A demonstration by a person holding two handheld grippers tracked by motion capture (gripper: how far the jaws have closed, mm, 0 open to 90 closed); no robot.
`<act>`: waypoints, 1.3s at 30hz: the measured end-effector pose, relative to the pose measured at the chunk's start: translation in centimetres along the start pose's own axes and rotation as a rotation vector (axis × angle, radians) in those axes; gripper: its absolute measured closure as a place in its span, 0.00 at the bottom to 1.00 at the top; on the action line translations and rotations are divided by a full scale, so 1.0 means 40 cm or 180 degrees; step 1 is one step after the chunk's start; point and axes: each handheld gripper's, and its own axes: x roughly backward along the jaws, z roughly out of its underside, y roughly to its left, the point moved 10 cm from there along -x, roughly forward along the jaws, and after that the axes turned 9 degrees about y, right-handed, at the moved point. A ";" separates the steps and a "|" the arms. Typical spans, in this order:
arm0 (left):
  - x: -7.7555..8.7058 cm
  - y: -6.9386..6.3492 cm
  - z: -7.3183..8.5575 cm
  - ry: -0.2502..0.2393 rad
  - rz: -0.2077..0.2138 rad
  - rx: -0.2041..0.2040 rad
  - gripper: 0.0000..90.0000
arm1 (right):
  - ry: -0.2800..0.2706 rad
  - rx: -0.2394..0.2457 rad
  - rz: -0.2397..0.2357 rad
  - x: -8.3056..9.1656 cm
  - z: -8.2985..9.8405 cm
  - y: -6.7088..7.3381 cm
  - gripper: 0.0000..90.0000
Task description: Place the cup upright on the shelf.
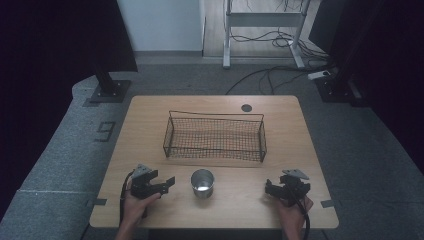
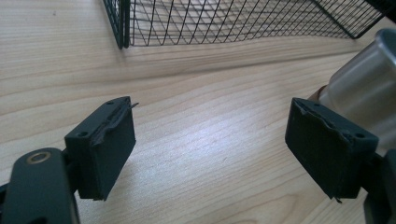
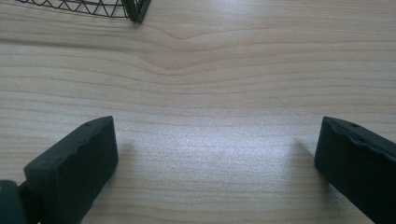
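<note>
Jaws of the left gripper (image 1: 167,183) and right gripper (image 1: 272,189) are held apart, nothing grasped (presumably readied), flanking the metal cup (image 1: 202,183) before the wire basket (image 1: 215,136).

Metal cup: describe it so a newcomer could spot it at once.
On the wooden table, look at the near edge, in front of the black wire basket. The metal cup stands upright between the two grippers: shiny, round, open-topped, the sole silvery item there.

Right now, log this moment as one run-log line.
left gripper: open, beside metal cup, apart | right gripper: open over bare table | wire basket: empty, behind cup
</note>
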 end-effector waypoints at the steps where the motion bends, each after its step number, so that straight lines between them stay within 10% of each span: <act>1: 0.001 0.000 -0.001 -0.0003 0.0000 -0.0002 0.18 | 0.0001 -0.0003 0.0002 0.000 0.000 0.000 0.00; 39: 0.035 -0.018 -0.018 -0.0106 0.0121 -0.0062 0.17 | -0.0061 0.0010 0.0002 0.014 0.012 -0.012 0.06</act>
